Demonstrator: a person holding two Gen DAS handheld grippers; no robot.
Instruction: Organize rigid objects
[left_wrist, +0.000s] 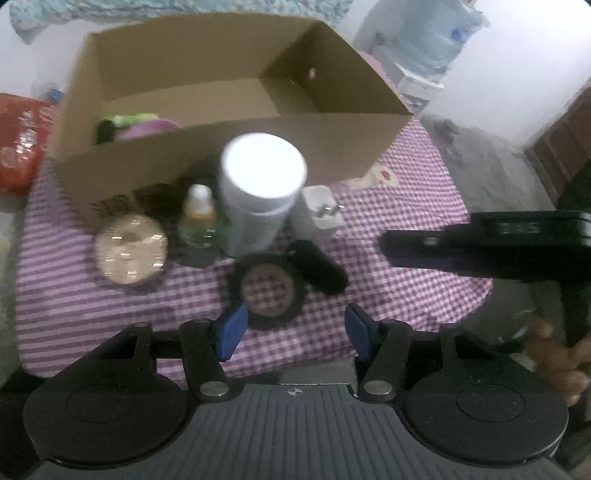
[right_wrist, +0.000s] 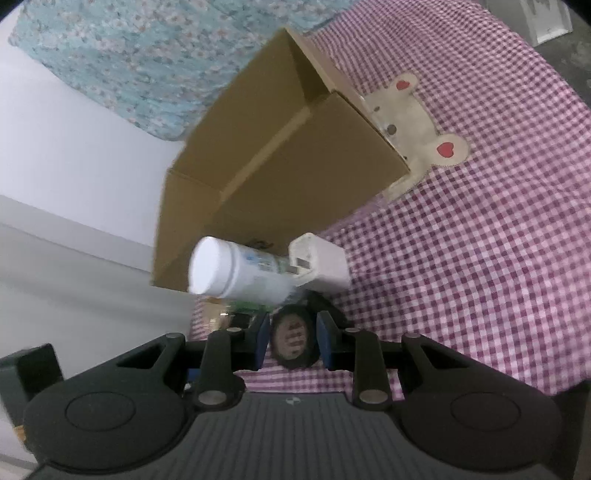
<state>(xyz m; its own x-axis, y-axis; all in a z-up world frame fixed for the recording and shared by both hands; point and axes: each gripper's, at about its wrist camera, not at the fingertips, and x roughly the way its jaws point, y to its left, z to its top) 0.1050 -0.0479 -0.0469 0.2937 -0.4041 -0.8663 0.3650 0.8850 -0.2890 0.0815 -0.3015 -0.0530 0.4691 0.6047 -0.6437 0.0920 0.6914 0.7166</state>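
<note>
On the pink checked cloth, in front of a cardboard box, stand a white canister, a small bottle, a pale tape roll and a white plug. A black tape ring lies flat beside a black oblong object. My left gripper is open and empty, just short of the ring. My right gripper comes in from the right, off the cloth. In the right wrist view the right gripper is narrowly open, and the ring shows in the gap, beyond the fingers.
The box holds green and purple items at its left end. A water jug stands behind, a red packet lies at the left, and a hand holds the right tool. A bear patch is sewn on the cloth.
</note>
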